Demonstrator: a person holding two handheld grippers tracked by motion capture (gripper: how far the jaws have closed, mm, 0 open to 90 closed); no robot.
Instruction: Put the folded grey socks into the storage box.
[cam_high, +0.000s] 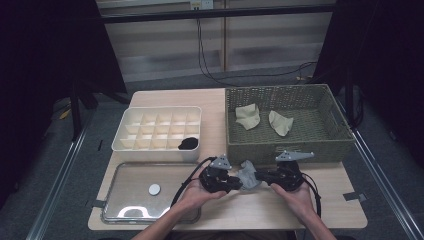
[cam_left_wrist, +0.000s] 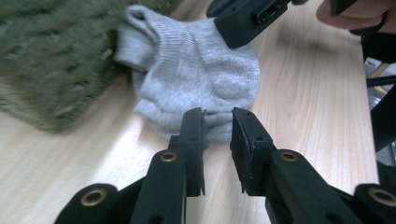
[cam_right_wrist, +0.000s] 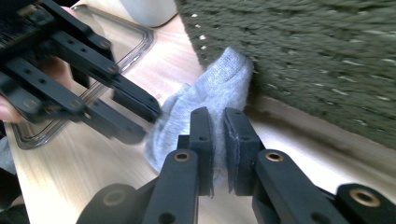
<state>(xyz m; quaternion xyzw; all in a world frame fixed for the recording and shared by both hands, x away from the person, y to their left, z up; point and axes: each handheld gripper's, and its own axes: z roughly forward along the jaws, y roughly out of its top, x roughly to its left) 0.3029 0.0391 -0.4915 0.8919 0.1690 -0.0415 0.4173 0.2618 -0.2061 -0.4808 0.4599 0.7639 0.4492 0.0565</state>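
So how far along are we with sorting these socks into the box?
Done: one dark rolled sock sits in a bottom-row compartment of the white divided box. In hand: the grey sock on the table, with the right gripper pinching its edge and the left gripper open at its other end. Left: two beige socks lie in the woven basket.
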